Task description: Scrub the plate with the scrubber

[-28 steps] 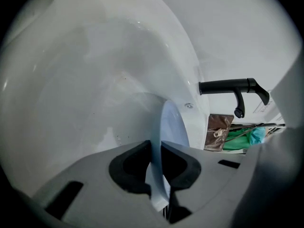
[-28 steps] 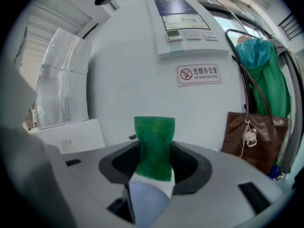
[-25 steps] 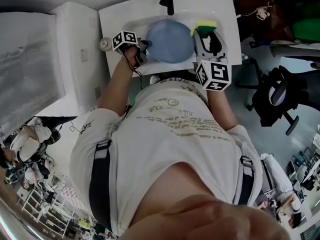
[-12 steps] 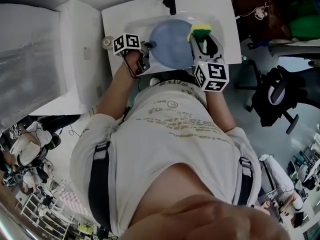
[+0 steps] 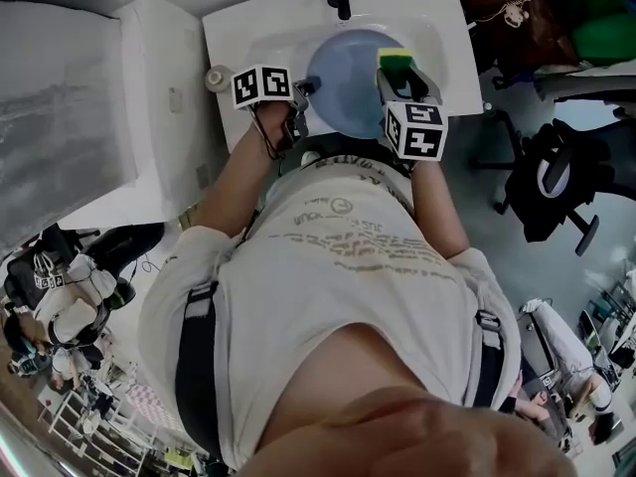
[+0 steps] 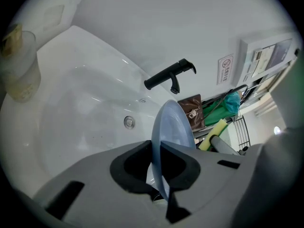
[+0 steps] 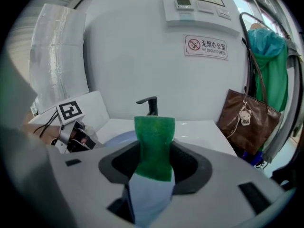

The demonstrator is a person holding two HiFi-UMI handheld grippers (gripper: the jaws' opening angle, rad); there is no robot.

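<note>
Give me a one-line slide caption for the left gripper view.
Left gripper closing on the rim of an upright blue plate over the white sink, black faucet behind.

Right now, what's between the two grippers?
The blue plate, seen in the head view. The left gripper has its jaws closing on its rim; the right gripper holds the scrubber.

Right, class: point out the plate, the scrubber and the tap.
plate (image 5: pixel 346 87), head view, middle of its blue face
scrubber (image 7: pixel 153 148), right gripper view, its green side
tap (image 6: pixel 166 76), left gripper view, black spout
</note>
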